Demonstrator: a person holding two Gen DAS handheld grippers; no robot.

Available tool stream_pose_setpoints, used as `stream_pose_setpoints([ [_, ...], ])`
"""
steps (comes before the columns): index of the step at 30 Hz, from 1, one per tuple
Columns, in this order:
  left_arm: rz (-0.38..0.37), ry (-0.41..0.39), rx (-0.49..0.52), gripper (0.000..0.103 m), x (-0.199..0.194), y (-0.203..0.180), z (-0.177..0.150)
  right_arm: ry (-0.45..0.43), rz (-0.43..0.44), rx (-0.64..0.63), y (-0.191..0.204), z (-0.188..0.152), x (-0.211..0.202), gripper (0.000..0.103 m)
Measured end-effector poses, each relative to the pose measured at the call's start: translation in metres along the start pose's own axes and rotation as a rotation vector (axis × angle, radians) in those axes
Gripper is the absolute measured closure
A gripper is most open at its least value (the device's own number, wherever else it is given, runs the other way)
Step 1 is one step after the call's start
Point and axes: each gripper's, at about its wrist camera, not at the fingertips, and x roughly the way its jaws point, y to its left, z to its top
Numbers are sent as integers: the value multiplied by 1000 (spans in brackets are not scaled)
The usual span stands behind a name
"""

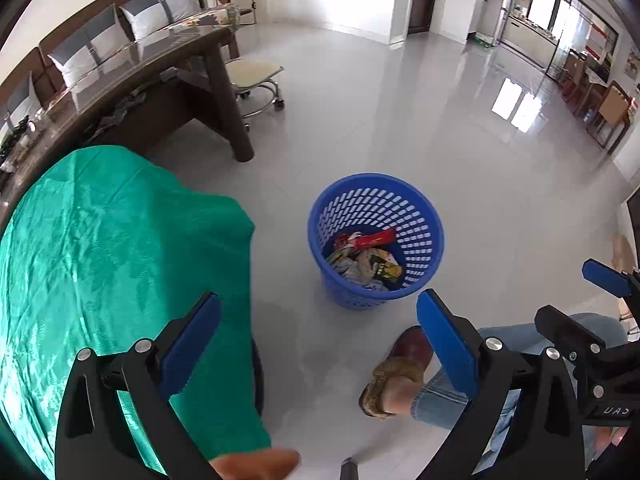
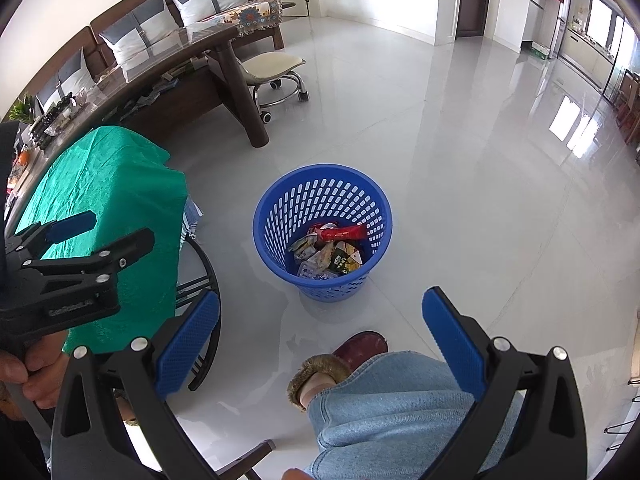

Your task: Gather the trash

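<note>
blue basket (image 2: 322, 232) on the grey floor (image 2: 460, 160) with wrappers (image 2: 326, 254) piled inside, left gripper (image 1: 320, 344) spread wide and empty, right gripper (image 2: 320, 336) same — both held above it, green cloth (image 1: 112, 264) off to the left

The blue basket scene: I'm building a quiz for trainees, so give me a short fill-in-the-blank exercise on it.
1. The blue basket stands on the ____.
2. The cloth draped over the small table is ____ in colour.
3. The jaws of both the left gripper and the right gripper are ____.
4. The wrappers lie ____ the basket.

Missing words: floor; green; open; inside
</note>
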Motion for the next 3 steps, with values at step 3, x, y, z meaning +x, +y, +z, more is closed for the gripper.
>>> stream_pose_setpoints([
  [3,-12,-3,-54,6,-9,25,-3,5,-2,-14,10,1,1,5],
])
